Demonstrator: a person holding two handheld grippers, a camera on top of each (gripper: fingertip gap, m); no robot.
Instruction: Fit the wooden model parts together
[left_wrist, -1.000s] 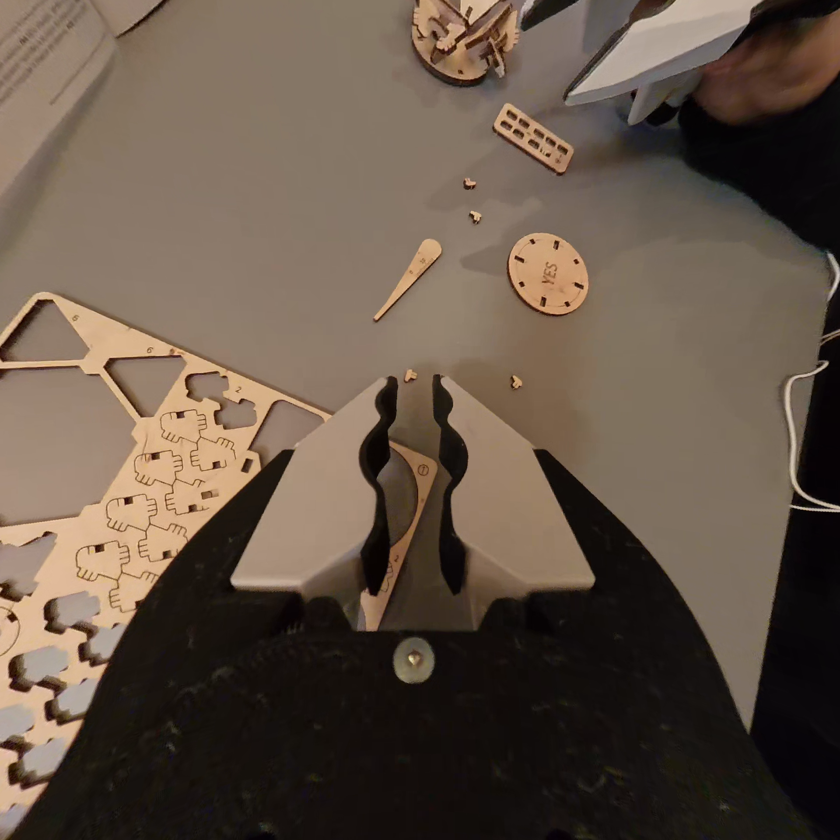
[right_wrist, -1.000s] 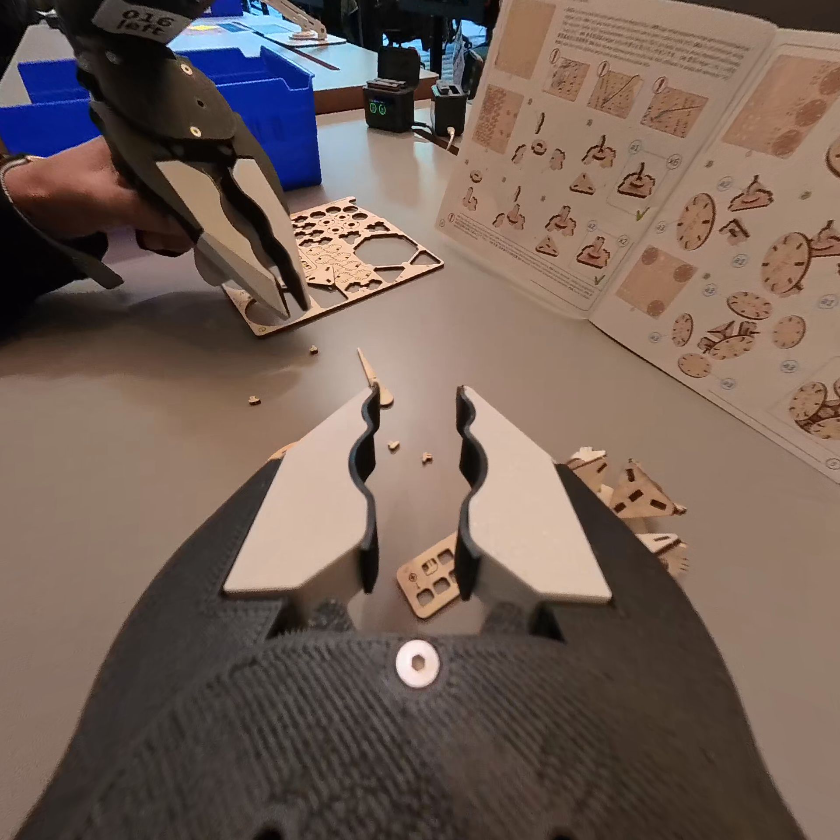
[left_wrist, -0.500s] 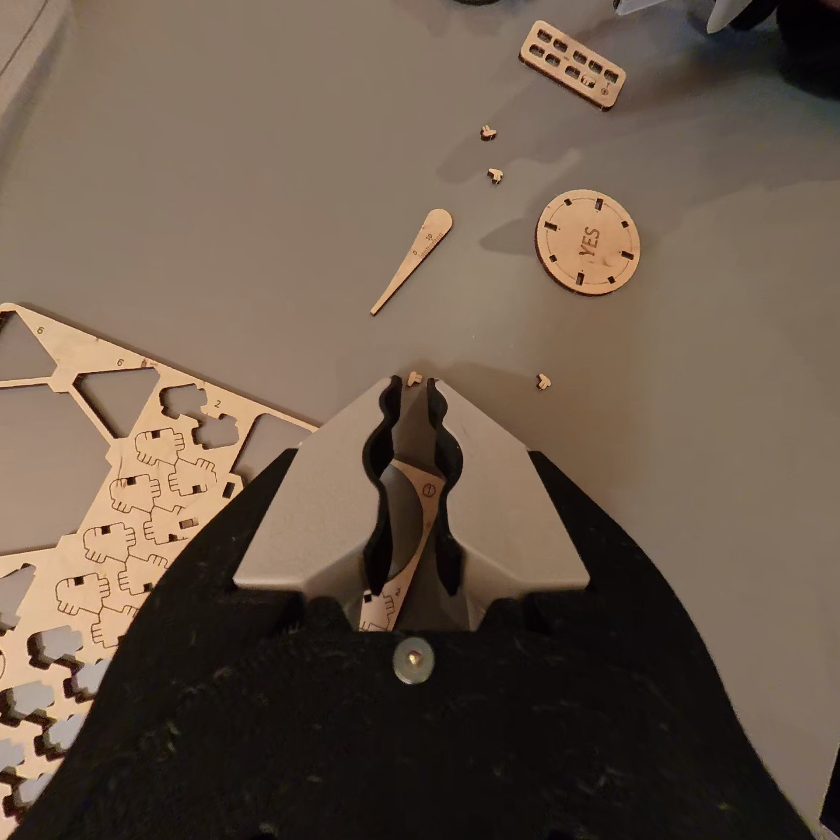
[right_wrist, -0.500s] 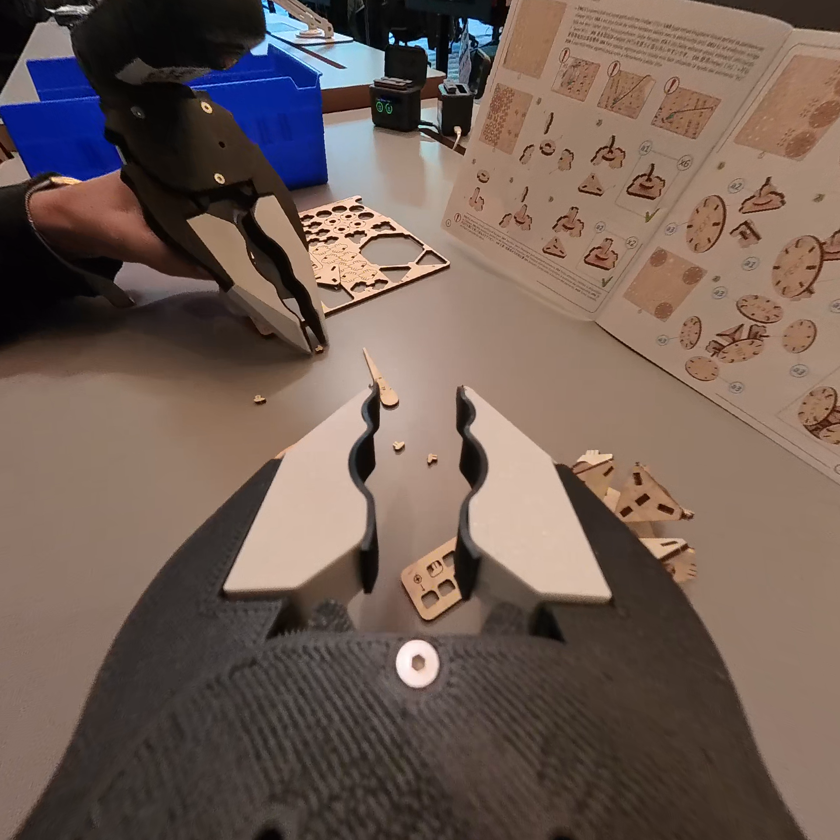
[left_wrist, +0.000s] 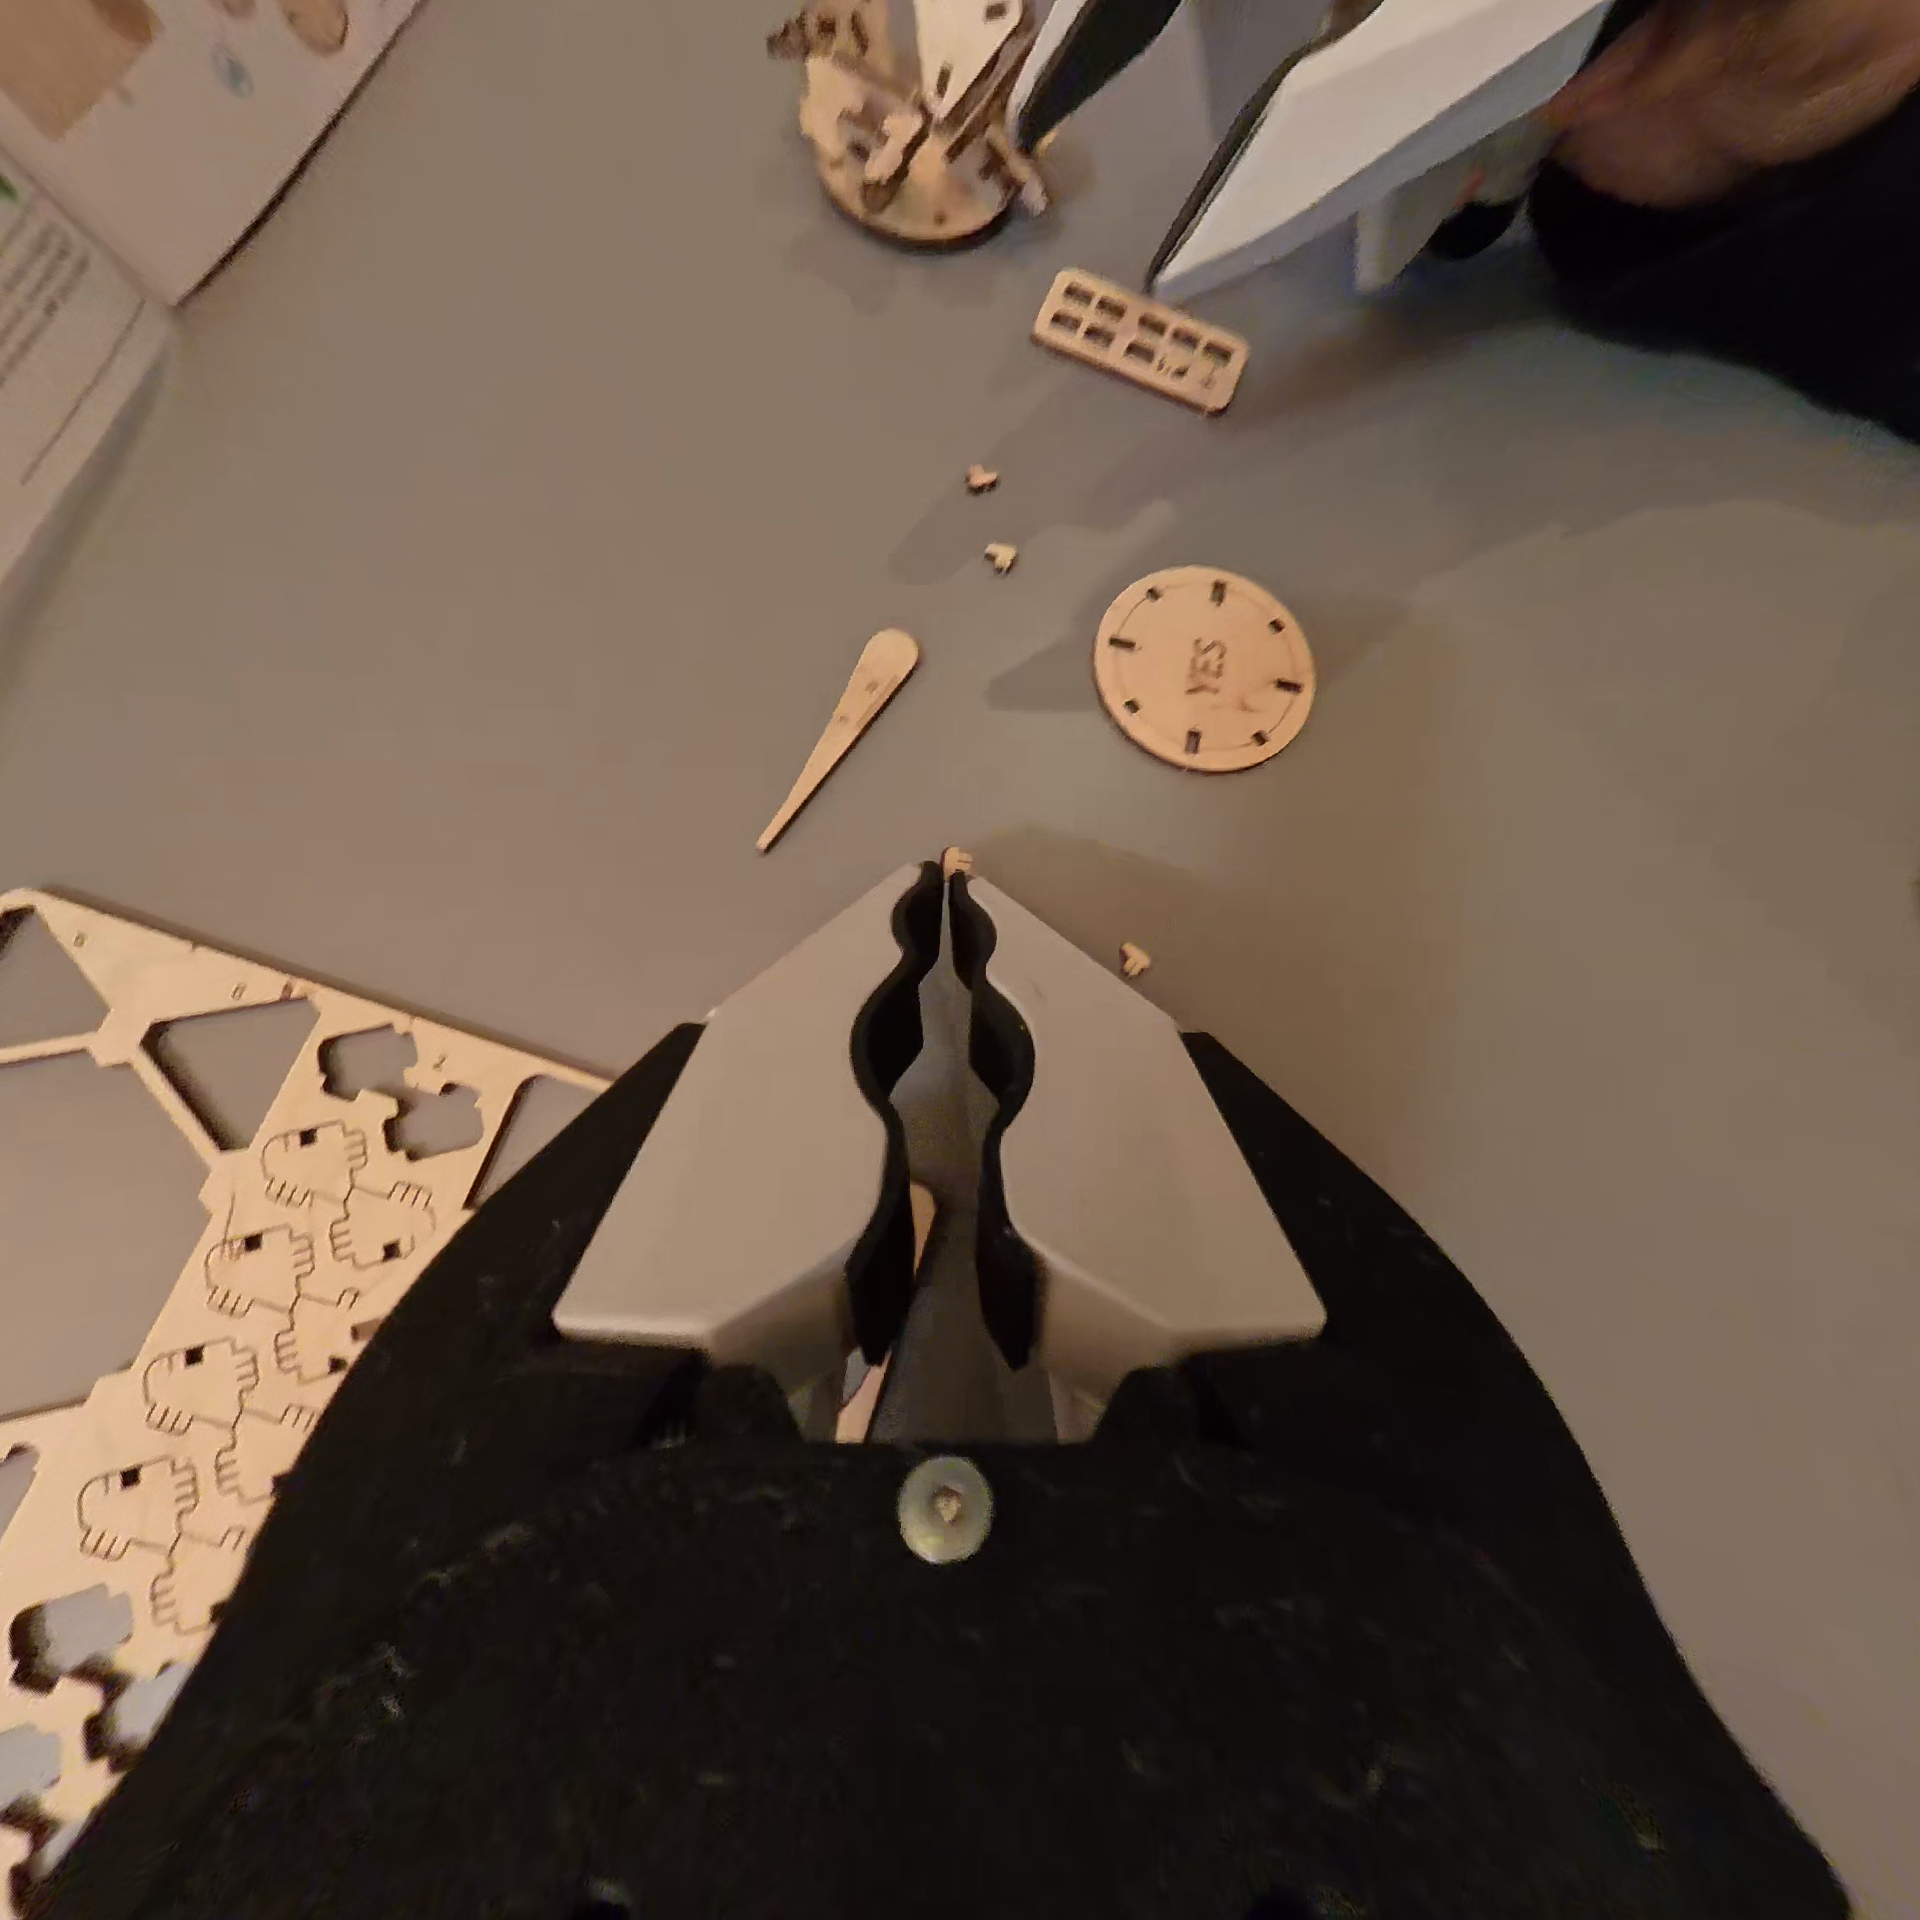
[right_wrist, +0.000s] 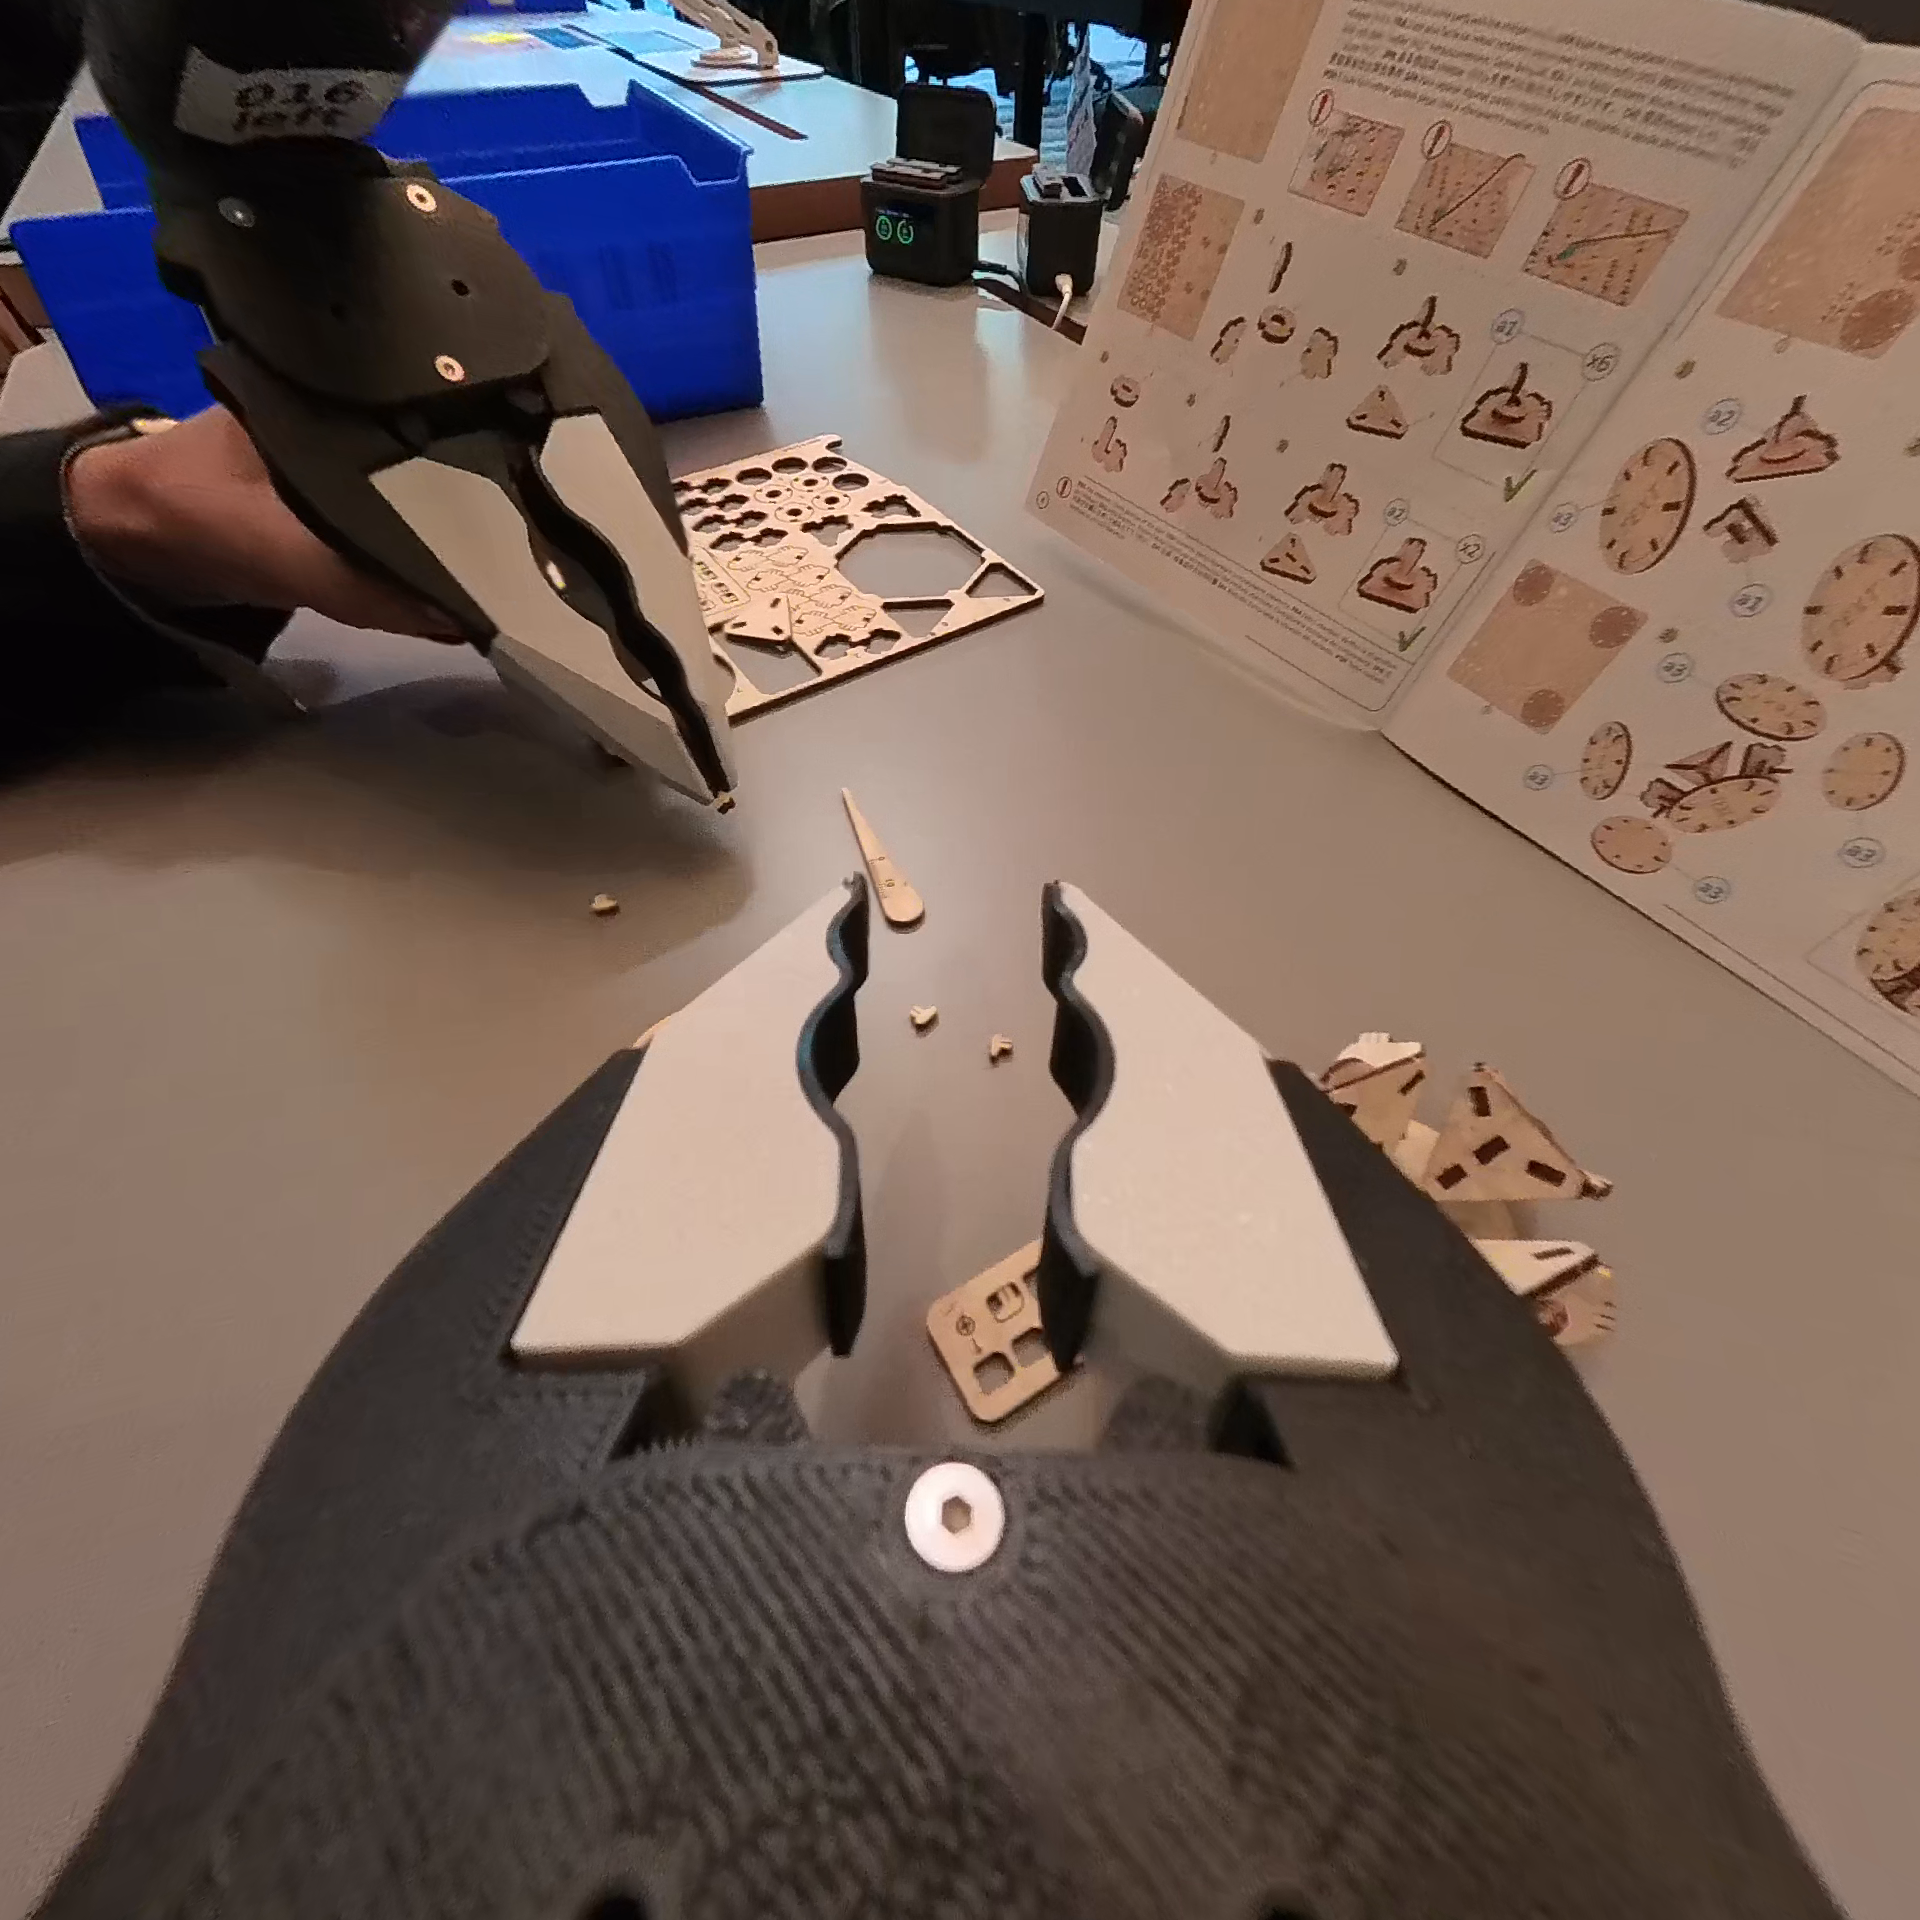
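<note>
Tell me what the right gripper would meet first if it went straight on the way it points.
Probably the two tiny wooden bits on the grey table between the open right gripper fingers; the tapered wooden stick lies just beyond, slightly left. Depth is hard to judge.

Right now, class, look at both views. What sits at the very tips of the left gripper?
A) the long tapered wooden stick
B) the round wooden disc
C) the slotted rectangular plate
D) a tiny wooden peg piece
D: the left gripper has its tips closed together on a tiny wooden peg piece, also seen from across the table; the disc, stick and plate lie apart on the grey table.
</note>
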